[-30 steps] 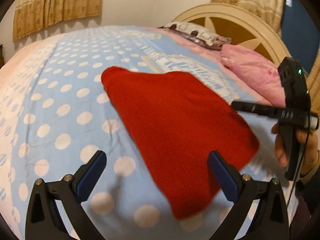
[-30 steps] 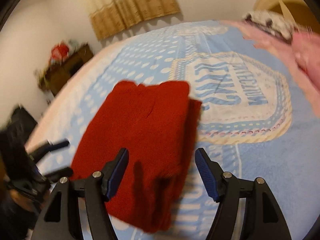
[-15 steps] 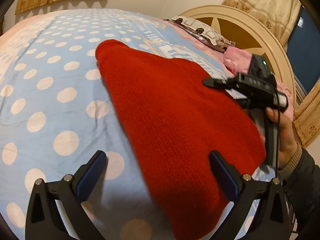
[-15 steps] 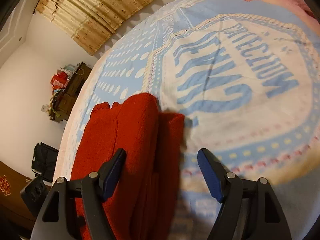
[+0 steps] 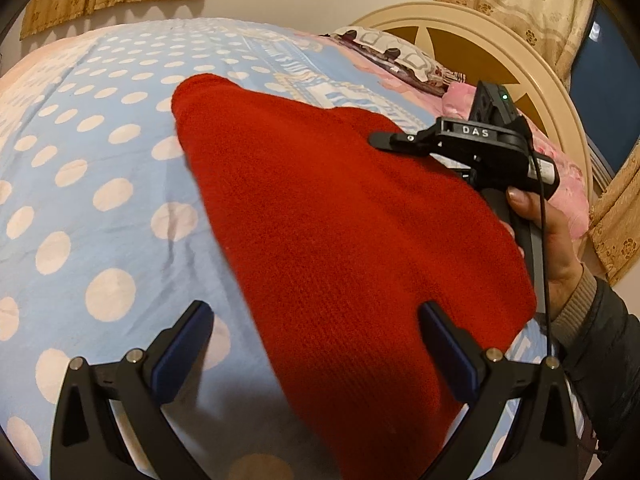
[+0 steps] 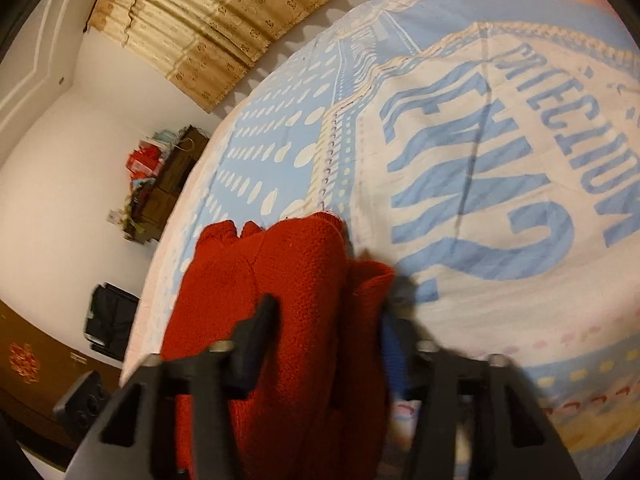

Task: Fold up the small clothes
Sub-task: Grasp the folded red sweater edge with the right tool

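Bedding fills most of the room's middle: a bedspread (image 5: 100, 184), pale blue with white dots on one half and a cream panel with large blue lettering (image 6: 500, 168) on the other. On it lies the red knitted garment (image 5: 340, 232), folded lengthwise into a long strip that runs from the dotted part toward the near edge of the bed.

The left claw (image 5: 316, 352) hangs just above the near end of the garment with its blue-padded fingers spread wide, holding nothing. The right claw (image 6: 328, 344), seen from the left camera as a black tool in a bare hand (image 5: 548, 240), is at the garment's far long edge. From its own camera the fingers have drawn in around a bunched fold of the red knit, and the pads look to be pressing it from both sides, though the picture is blurred there.

At the head of the bed stands a cream rounded headboard (image 5: 532, 64) with a patterned pillow (image 5: 400, 56) and a pink pillow (image 5: 560, 168) against it. Gold curtains (image 6: 208, 24) hang on white walls. In the far corner is a dark wooden cabinet (image 6: 168, 188) piled with red and coloured things, and a black bag (image 6: 110, 320) sits on the floor near the bedside.
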Demonstrator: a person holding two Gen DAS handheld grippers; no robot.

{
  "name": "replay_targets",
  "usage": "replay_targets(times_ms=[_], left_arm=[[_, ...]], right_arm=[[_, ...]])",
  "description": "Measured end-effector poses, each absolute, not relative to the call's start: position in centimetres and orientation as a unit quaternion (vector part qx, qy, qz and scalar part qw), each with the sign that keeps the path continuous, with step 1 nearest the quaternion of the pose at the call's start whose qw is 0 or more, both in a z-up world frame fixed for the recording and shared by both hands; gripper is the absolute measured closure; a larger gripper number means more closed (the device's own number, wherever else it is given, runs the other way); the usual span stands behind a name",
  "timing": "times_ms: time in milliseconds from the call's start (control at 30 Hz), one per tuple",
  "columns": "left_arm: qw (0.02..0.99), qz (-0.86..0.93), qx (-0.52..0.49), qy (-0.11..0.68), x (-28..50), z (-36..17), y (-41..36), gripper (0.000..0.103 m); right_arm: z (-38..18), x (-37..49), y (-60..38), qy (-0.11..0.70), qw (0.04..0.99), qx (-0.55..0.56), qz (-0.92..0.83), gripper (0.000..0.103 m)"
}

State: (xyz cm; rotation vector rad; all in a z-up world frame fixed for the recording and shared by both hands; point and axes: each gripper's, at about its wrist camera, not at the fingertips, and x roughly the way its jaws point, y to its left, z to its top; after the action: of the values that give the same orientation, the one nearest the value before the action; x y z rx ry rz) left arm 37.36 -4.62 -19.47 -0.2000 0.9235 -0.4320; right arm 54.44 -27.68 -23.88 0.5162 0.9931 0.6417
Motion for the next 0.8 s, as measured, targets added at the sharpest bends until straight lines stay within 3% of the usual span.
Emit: replay_targets(times_ms=[267, 467, 533, 633, 800], left_arm=[[0.867, -0.212, -0.094, 0.441, 37.6, -19.3, -4.9, 0.000], [0.862, -0.239, -0.096, 0.437, 36.8, -18.7, -5.2, 0.031], [0.866, -0.238, -0.095, 0.430, 36.5, -18.2, -5.0, 0.049], [0.871, -0.231, -0.084, 0.425, 36.1, -17.4, -5.0, 0.058], [0.877, -0.227, -0.062, 0.418, 34.4, -15.8, -4.8, 0.061]], right_arm=[[-23.6, 54.0, -26.6, 0.458, 0.804, 0.214, 0.313, 0.066], [-22.9, 53.2, -25.9, 0.441, 0.819, 0.193, 0.312, 0.073], [-22.4, 52.9, -25.7, 0.433, 0.823, 0.192, 0.314, 0.074], [-21.6, 51.9, -25.5, 0.420, 0.827, 0.192, 0.320, 0.074], [-20.1, 50.2, -24.8, 0.404, 0.829, 0.197, 0.333, 0.074]])
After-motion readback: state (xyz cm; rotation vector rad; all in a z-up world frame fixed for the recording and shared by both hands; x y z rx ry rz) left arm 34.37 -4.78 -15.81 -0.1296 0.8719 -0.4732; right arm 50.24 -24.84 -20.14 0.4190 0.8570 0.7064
